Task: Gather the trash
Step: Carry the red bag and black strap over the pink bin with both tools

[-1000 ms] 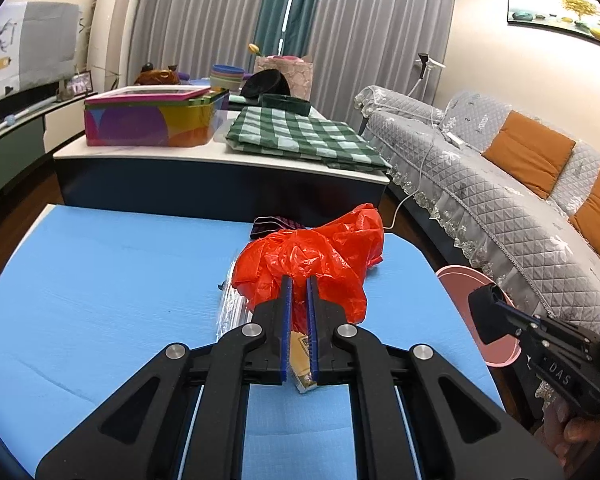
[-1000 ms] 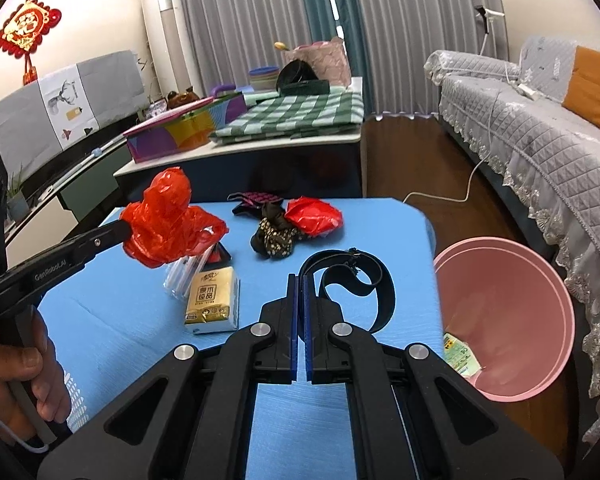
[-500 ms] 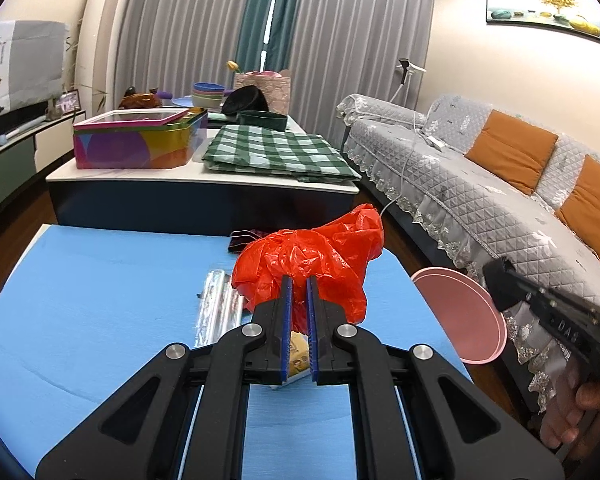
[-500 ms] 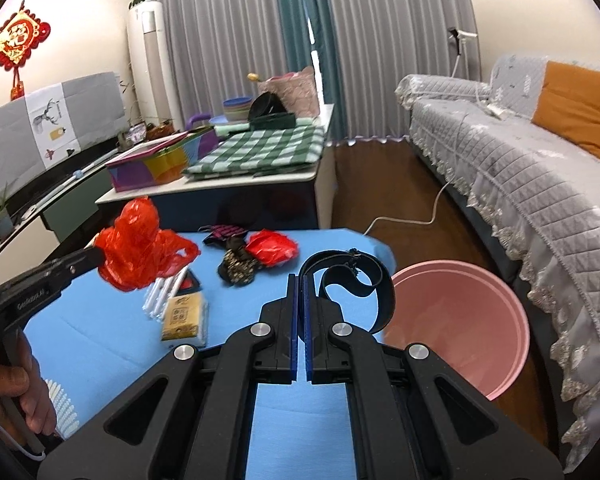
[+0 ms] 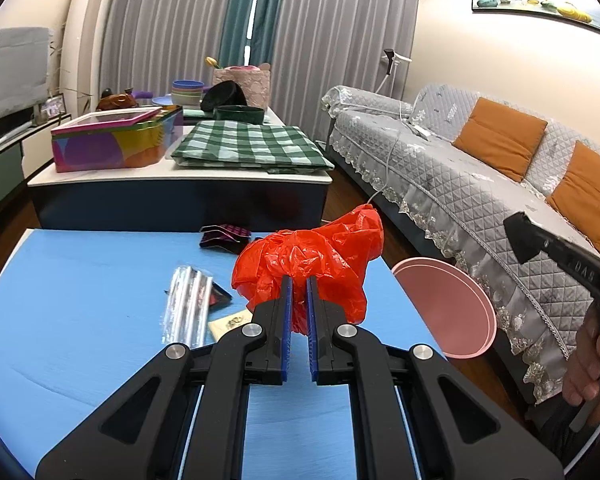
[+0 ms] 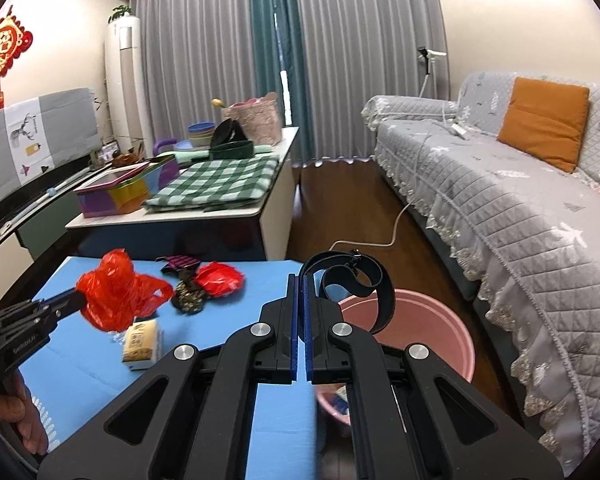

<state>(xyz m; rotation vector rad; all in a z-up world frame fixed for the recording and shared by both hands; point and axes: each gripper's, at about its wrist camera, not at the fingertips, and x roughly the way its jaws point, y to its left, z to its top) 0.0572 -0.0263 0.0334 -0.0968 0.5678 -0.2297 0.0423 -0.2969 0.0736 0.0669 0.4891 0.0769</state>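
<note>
The right gripper point(image 6: 299, 280) pinches a black strap point(image 6: 358, 280) above the pink bin point(image 6: 456, 332), while the left gripper point(image 5: 298, 284) clamps a red plastic bag point(image 5: 316, 260) above the blue table point(image 5: 80, 300). To drop cleanly, each load should hang fully over the rim before release. A little litter already lies in the bin's bottom.

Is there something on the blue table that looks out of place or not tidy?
Yes. On the blue table, another crumpled red bag, a dark patterned lump, a tissue pack and clear wrappers lie scattered as litter. The pink bin stands on the floor by the table's edge with little in it.
</note>
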